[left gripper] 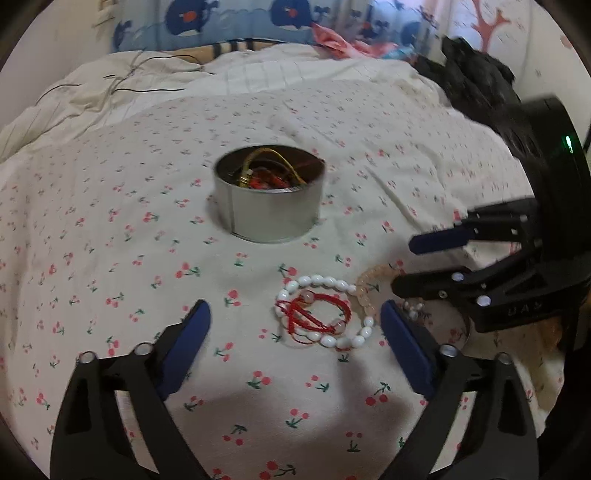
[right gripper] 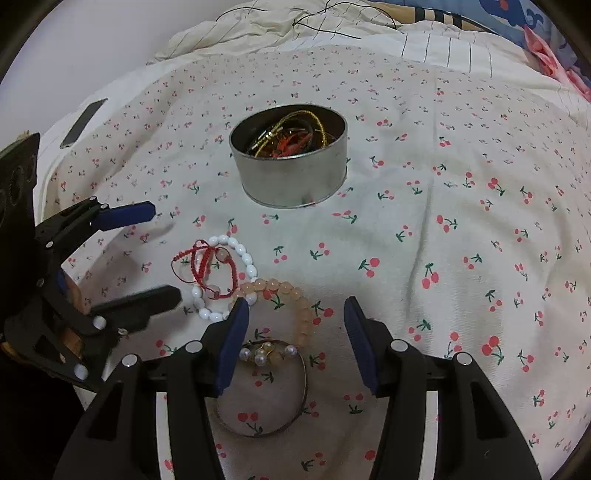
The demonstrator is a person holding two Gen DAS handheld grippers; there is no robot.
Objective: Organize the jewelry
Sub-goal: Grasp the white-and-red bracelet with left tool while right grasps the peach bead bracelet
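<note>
On the cherry-print bedsheet, just in front of both grippers, lies a small cluster of jewelry: a white bead bracelet with red cord bracelets tangled across its middle, a peach bead bracelet touching it on the right, and nearest the right wrist camera a thin metal bangle carrying a knot of small pearls. In the left wrist view the same white bead bracelet and red cords sit between that gripper's fingers, the peach beads just beyond the right-hand finger. Farther back on the sheet, apart from the cluster, stands a round metal tin, open at the top and holding gold cord, red pieces and dark bands; the left view shows the tin straight ahead. The left gripper has its blue-padded jaws spread wide, holding nothing, poised around the white and red bracelets. The right gripper is likewise spread and empty, the peach bracelet and the bangle lying between its fingers. Beyond the sheet are a rumpled striped blanket, thin black cables, a phone at the bed's left edge, a whale-print pillow and a dark furry bundle.
</note>
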